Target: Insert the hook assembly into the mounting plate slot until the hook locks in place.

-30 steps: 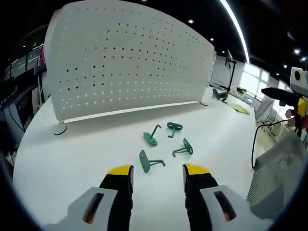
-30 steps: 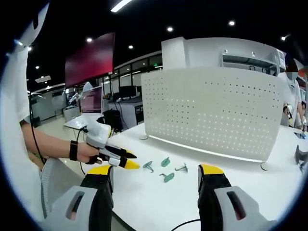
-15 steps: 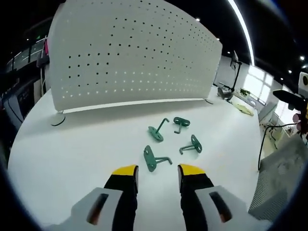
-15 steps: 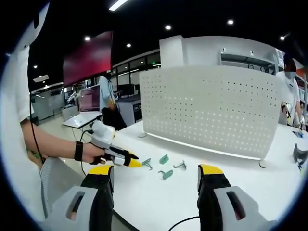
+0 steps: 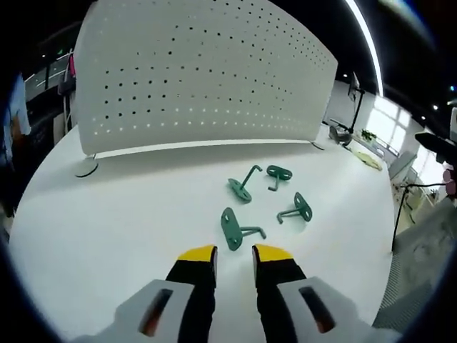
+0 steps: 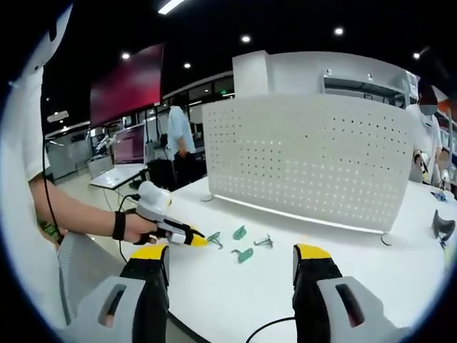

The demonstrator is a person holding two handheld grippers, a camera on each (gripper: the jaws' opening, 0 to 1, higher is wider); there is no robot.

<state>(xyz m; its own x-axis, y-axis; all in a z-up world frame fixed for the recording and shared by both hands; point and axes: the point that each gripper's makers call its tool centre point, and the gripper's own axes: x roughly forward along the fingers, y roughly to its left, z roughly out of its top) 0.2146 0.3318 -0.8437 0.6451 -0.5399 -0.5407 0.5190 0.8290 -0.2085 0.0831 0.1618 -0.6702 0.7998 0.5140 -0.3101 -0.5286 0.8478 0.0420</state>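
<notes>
Left gripper (image 5: 234, 251) is closer to the hooks than 1 second ago, and its jaws have narrowed from a wide spread to a small gap, nothing between them yet. Nearest hook (image 5: 235, 229) lies flat on the white table (image 5: 107, 214) just ahead of the tips, untouched. 3 more green hooks sit beyond it: one (image 5: 243, 184) toward the board, one (image 5: 278, 174) next to that, one (image 5: 300, 209) to the right. The pegboard (image 5: 200, 71) stands upright well behind them, no hook in it. So this looks like the approach to a first pickup; insertion not started. Right gripper (image 6: 232, 257) holds back with jaws spread wide and empty, barely shifted.
</notes>
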